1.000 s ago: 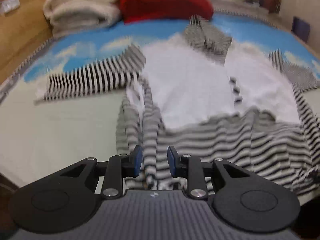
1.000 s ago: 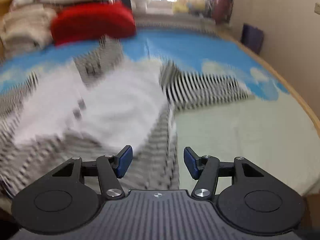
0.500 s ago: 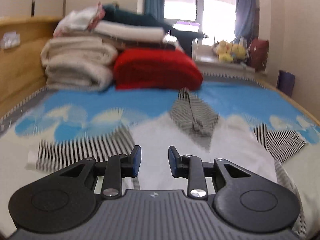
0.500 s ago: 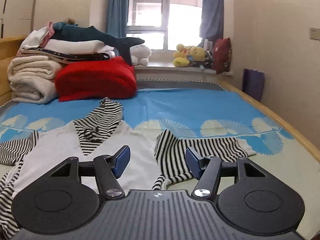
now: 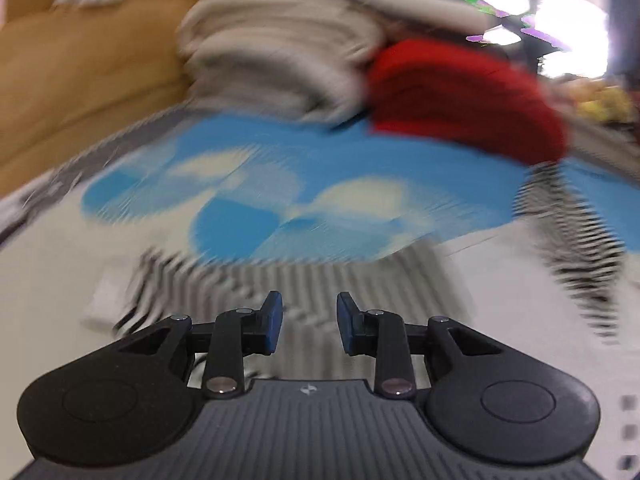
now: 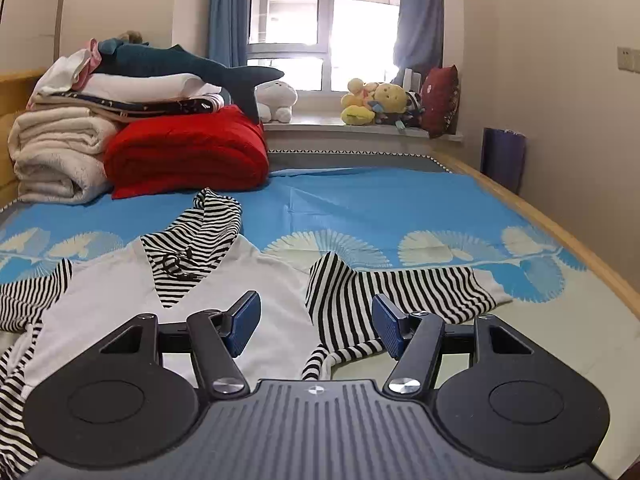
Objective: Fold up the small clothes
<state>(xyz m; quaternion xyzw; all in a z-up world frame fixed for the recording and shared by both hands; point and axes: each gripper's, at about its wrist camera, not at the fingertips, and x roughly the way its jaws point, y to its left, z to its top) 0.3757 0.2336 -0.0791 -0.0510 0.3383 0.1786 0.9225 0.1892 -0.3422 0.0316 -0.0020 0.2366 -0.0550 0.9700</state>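
Note:
A small white top with black-and-white striped hood and sleeves lies spread on the bed. Its right sleeve stretches to the right, just beyond my right gripper, which is open and empty above the garment's right side. In the blurred left wrist view, my left gripper is open and empty over the striped left sleeve. The hood points to the far end.
A red folded blanket and a stack of cream and white bedding sit at the far left. Soft toys line the windowsill. The bed's wooden edge runs along the right, a wooden headboard at the left.
My left gripper let go of the striped hem and swung left toward the left sleeve, its view now blurred. My right gripper levelled out over the garment's right side and stays open.

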